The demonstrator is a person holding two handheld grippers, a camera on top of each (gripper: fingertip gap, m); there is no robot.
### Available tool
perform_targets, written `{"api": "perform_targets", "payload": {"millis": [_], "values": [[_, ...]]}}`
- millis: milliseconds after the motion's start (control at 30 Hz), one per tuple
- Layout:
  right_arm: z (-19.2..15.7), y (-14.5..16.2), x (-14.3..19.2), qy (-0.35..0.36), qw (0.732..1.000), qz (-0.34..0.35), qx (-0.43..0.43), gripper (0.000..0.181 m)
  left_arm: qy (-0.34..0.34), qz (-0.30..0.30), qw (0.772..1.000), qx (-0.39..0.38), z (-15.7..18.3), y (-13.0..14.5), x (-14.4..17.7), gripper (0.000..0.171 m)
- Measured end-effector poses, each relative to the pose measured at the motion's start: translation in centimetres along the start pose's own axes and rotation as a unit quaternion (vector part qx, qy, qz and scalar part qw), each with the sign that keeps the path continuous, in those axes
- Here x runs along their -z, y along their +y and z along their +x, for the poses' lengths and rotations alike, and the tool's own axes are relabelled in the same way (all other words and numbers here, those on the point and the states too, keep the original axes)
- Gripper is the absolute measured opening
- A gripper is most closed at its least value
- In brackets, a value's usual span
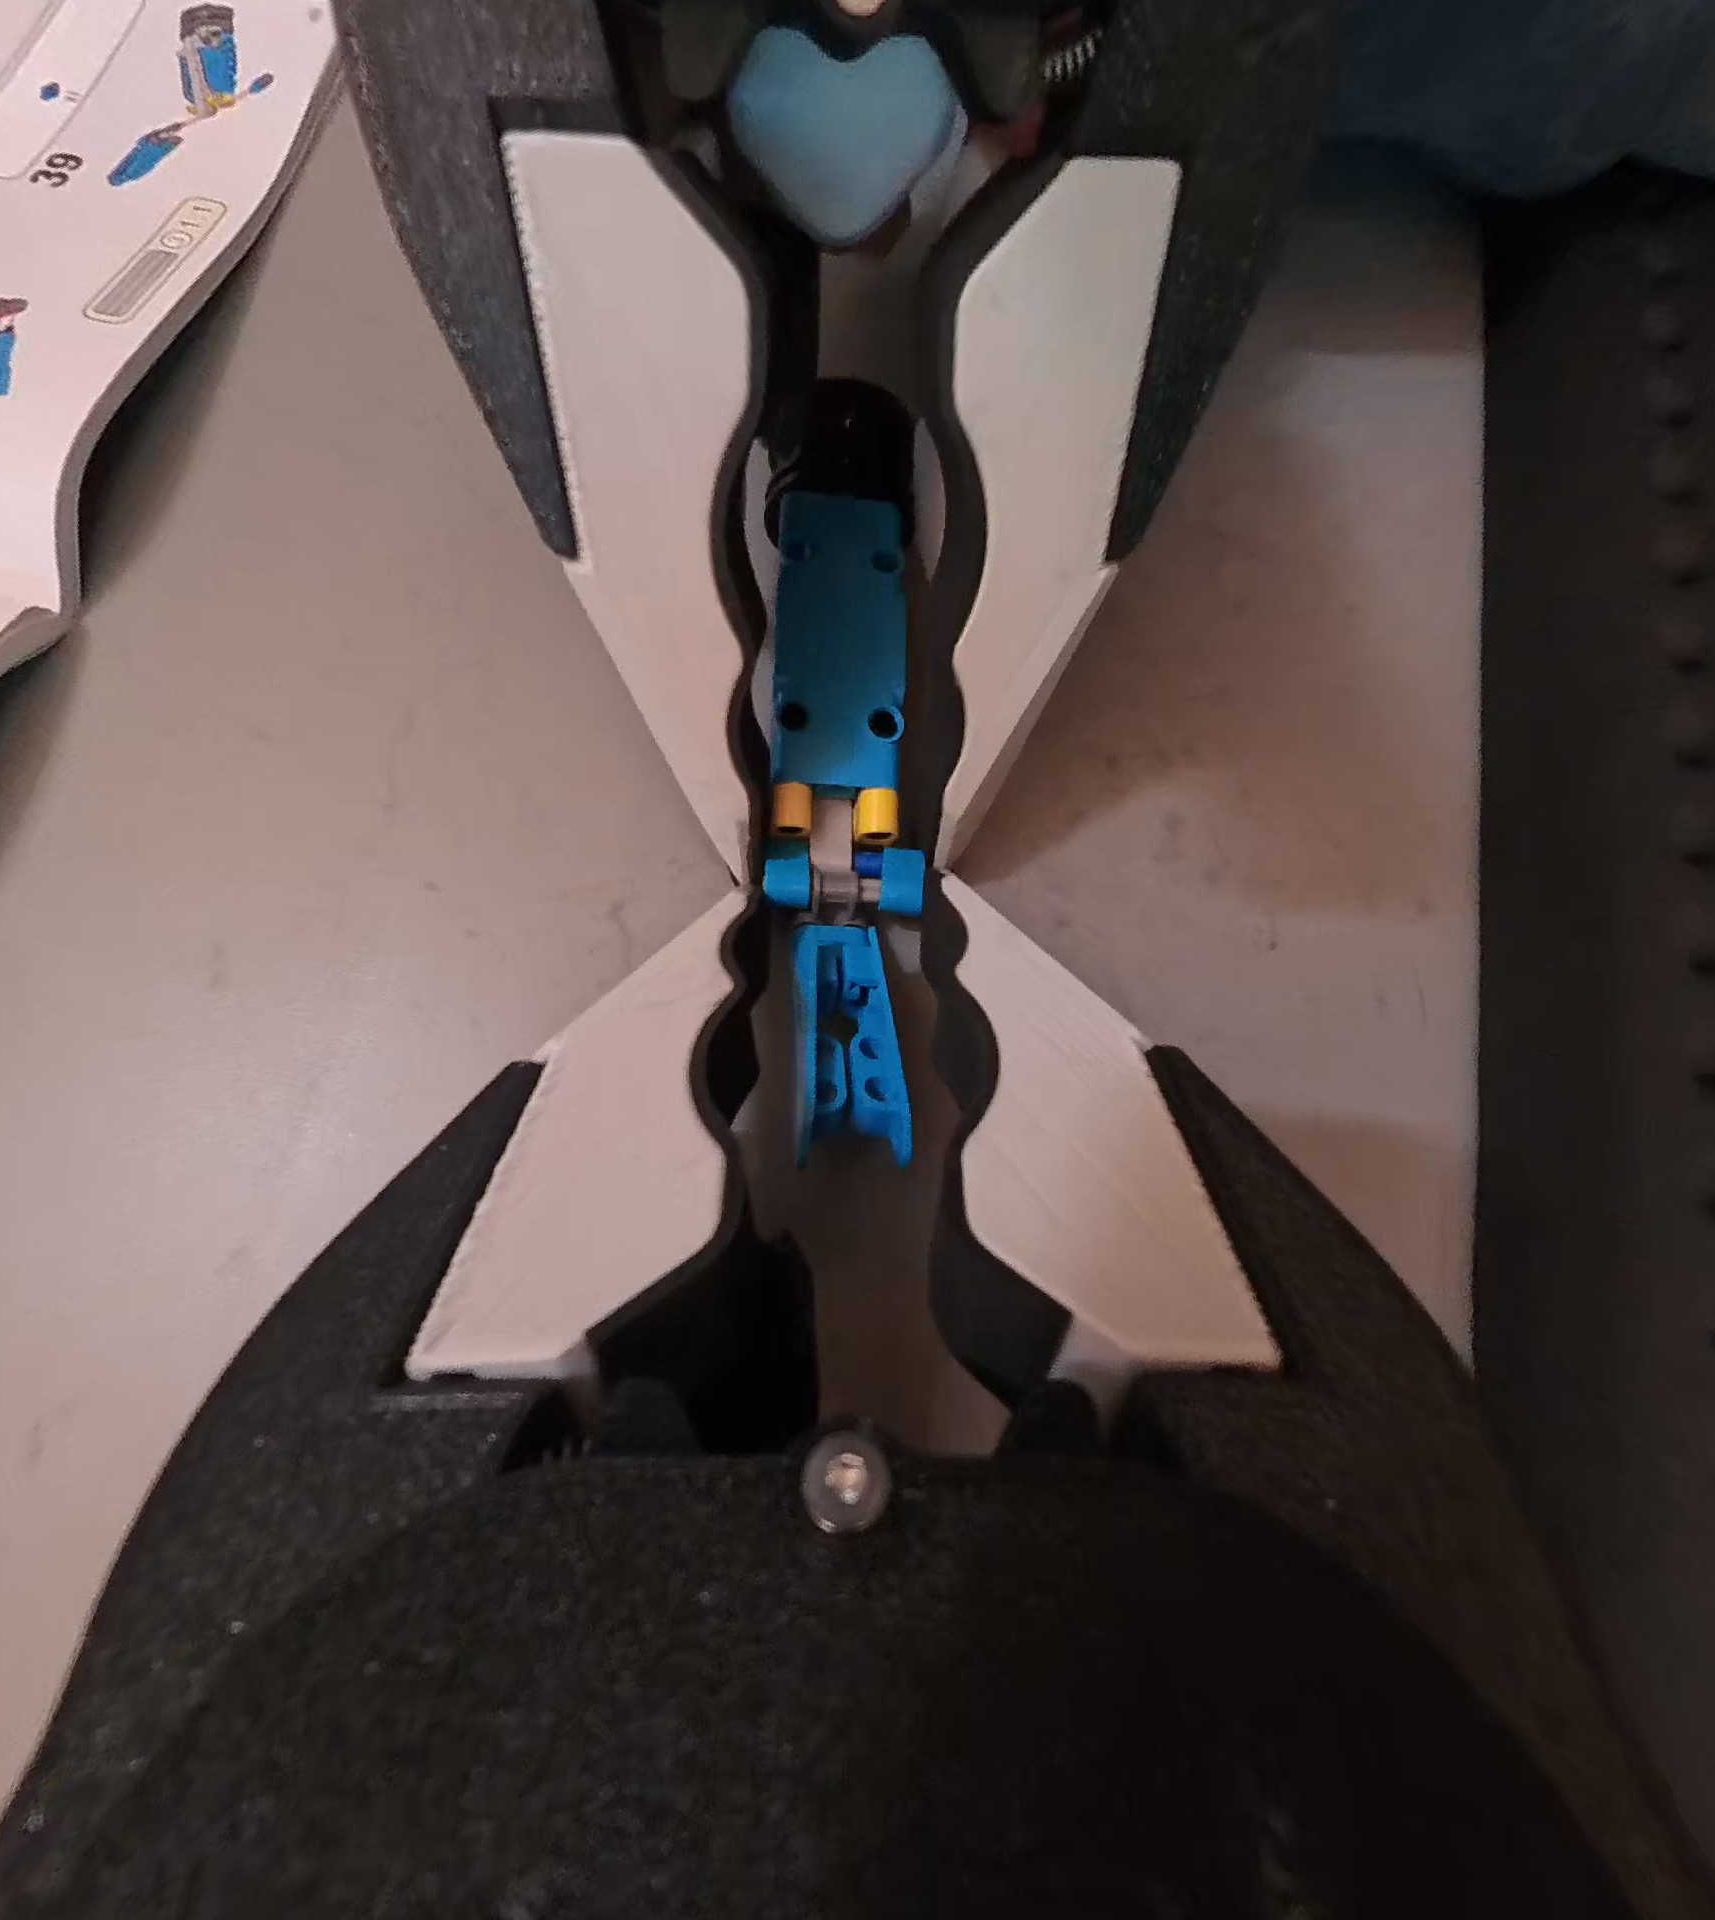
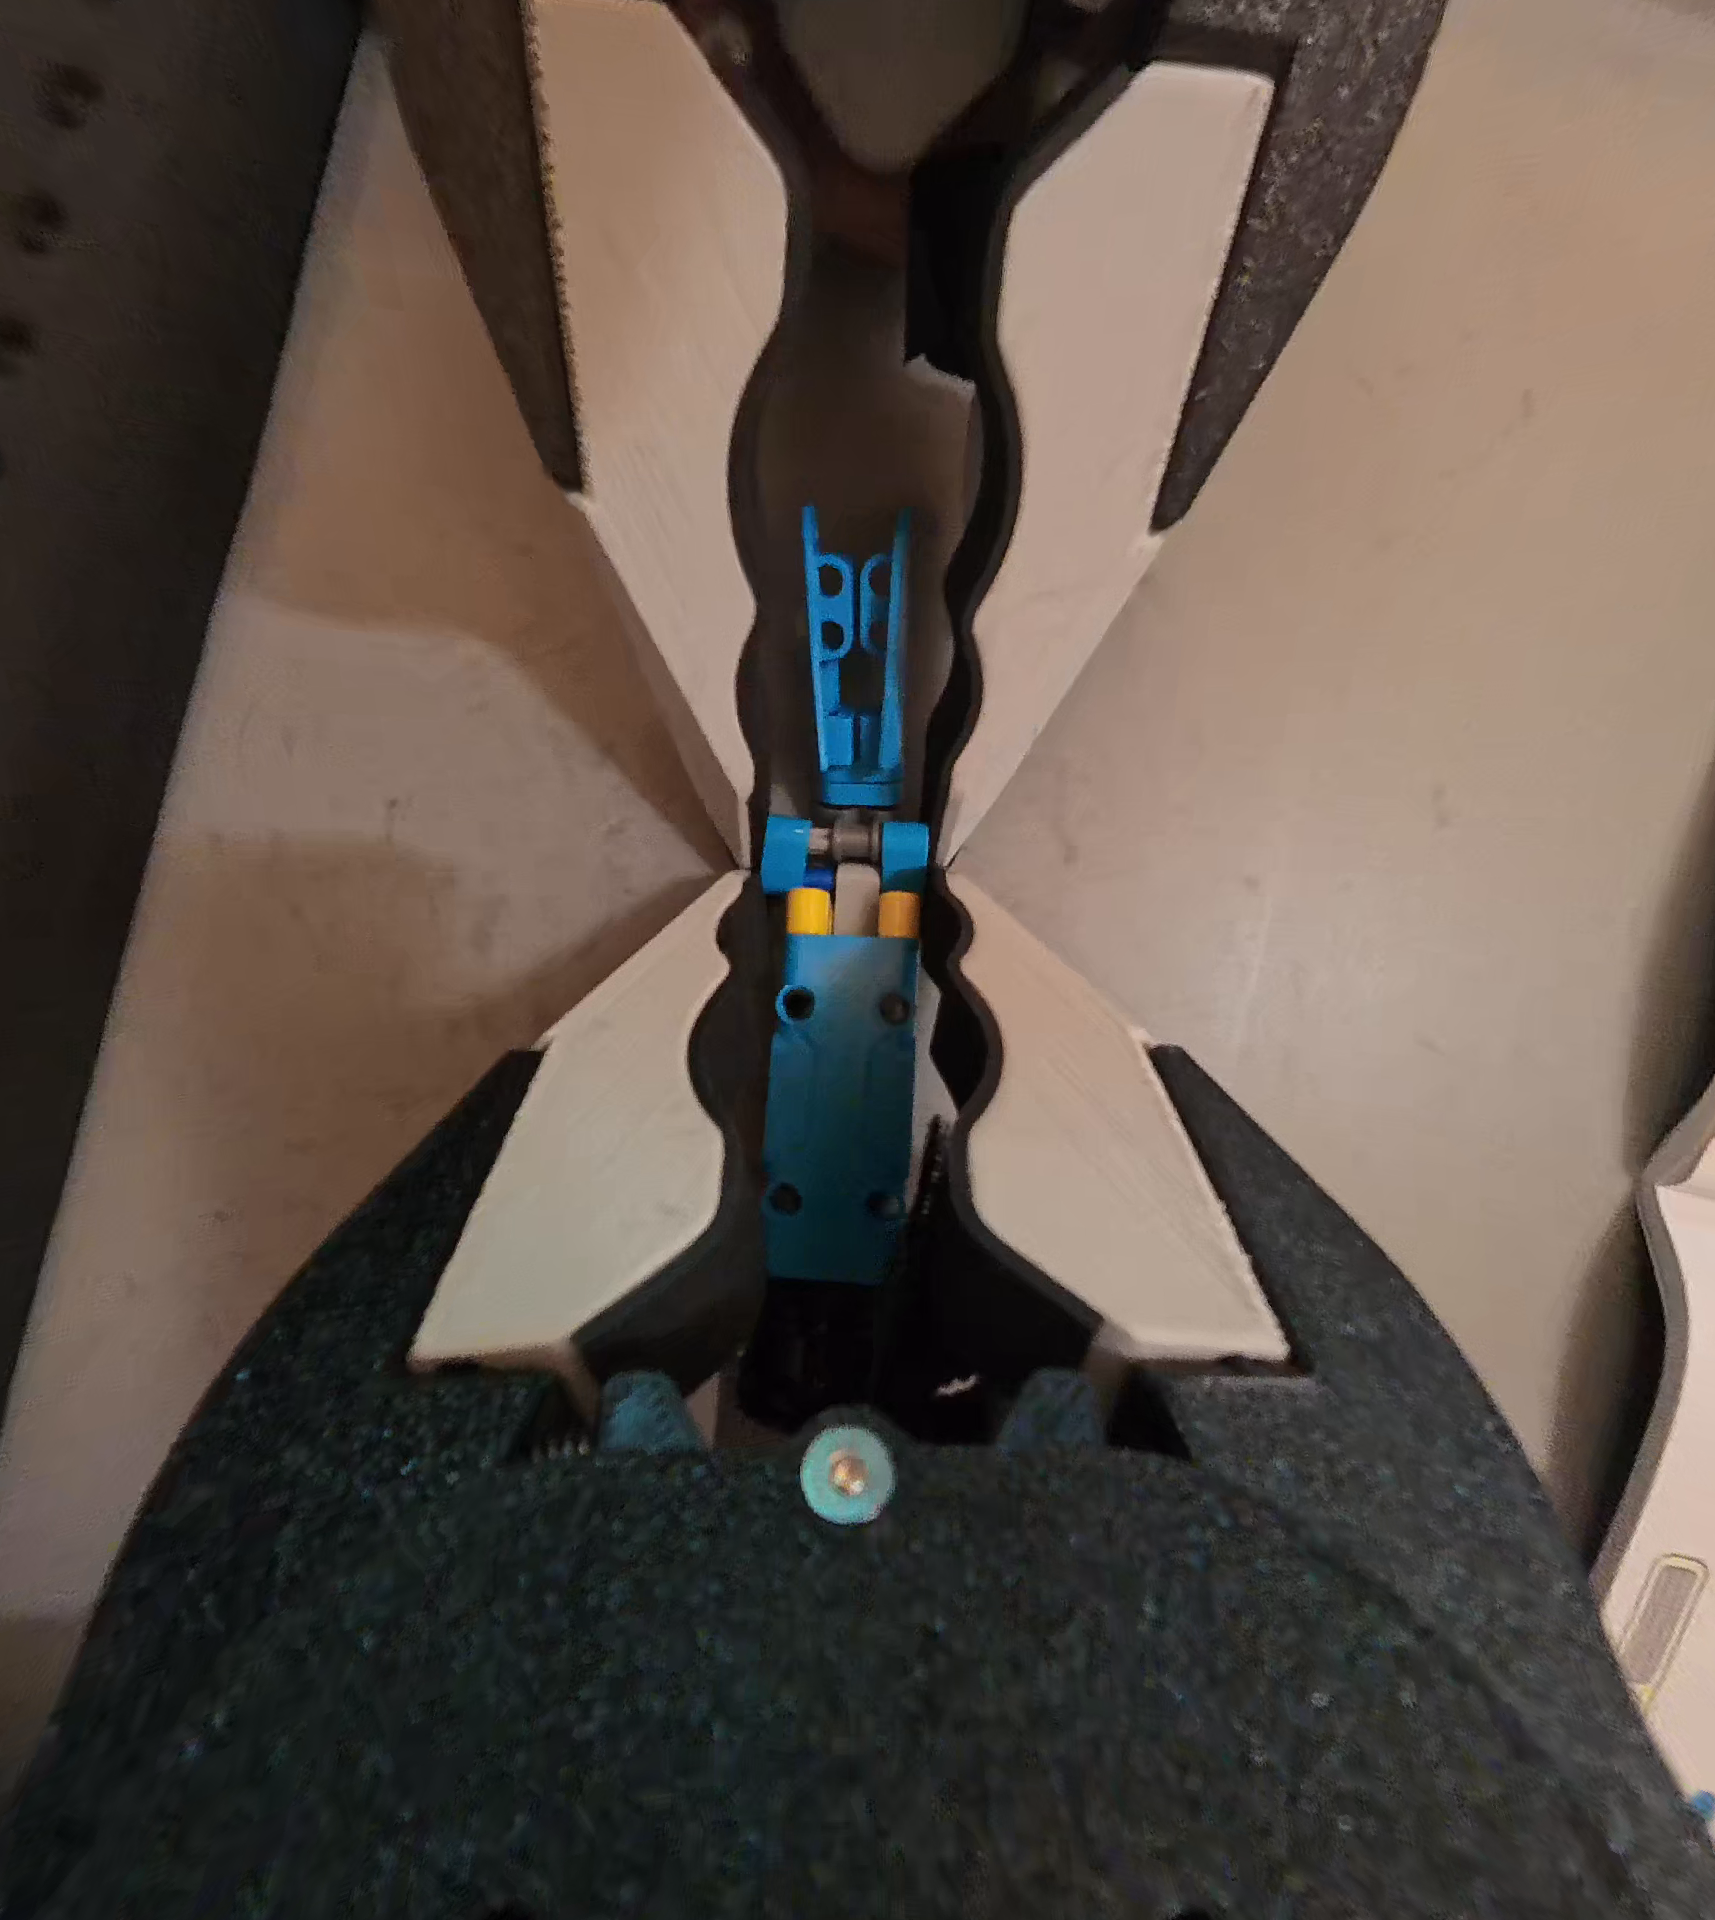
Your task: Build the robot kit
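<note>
blue plastic brick assembly with yellow pins and black end (image 1: 837, 665) (image 2: 837, 1101): pinched between fingers of left gripper (image 1: 845, 894) and right gripper (image 2: 842, 862), tip to tip, above beige bench (image 1: 313, 831); printed booklet (image 1: 32, 260) beside.

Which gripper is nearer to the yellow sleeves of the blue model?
Right. The yellow sleeves lie between the tips of the right gripper, next to the blue block it holds. The left gripper meets it tip to tip, around the tapered blue piece.
</note>
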State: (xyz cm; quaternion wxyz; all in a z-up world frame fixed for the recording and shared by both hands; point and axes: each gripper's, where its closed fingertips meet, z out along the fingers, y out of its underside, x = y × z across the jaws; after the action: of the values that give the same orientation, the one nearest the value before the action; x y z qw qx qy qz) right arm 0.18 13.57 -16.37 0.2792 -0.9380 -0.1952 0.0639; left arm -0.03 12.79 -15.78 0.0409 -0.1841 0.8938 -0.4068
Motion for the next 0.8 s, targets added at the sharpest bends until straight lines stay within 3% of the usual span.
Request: {"api": "perform_targets", "payload": {"millis": [167, 300, 333, 400, 500, 600, 667, 800], "values": [[0.0, 0.1, 0.1, -0.022, 0.998, 0.036, -0.038, 0.027, 0.002, -0.002, 1.000, 0.007, 0.0, 0.0, 0.0, 0.028], [0.7, -0.2, 0.0, 0.000, 0.998, 0.042, -0.044, 0.030, 0.018, 0.008, 0.997, 0.070, -0.8, -0.1, 0.4, 0.028], [1.3, -0.1, 0.3, 0.025, 0.998, 0.031, -0.046, 0.037, 0.031, 0.015, 0.995, 0.098, -0.9, -0.2, 0.5, 0.028], [3.1, 0.2, 2.2, 0.121, 0.992, -0.015, -0.029, 0.076, 0.056, 0.038, 0.982, 0.176, -1.3, -0.5, 1.0, 0.028], [2.2, -2.2, 5.0, 0.211, 0.976, 0.026, 0.042, 0.046, 0.131, 0.100, 0.941, 0.297, -1.5, -1.8, 2.2, 0.029], [0.3, -3.4, 4.6, 0.237, 0.966, 0.047, 0.086, 0.034, 0.197, 0.128, 0.905, 0.354, -1.0, -2.5, 3.2, 0.029], [0.3, -3.2, 3.8, 0.256, 0.960, 0.034, 0.110, 0.034, 0.213, 0.130, 0.898, 0.363, -0.7, -2.6, 3.4, 0.029], [0.4, -3.7, 3.2, 0.261, 0.957, 0.054, 0.118, 0.012, 0.220, 0.125, 0.898, 0.360, -0.2, -2.6, 3.3, 0.029]]}}
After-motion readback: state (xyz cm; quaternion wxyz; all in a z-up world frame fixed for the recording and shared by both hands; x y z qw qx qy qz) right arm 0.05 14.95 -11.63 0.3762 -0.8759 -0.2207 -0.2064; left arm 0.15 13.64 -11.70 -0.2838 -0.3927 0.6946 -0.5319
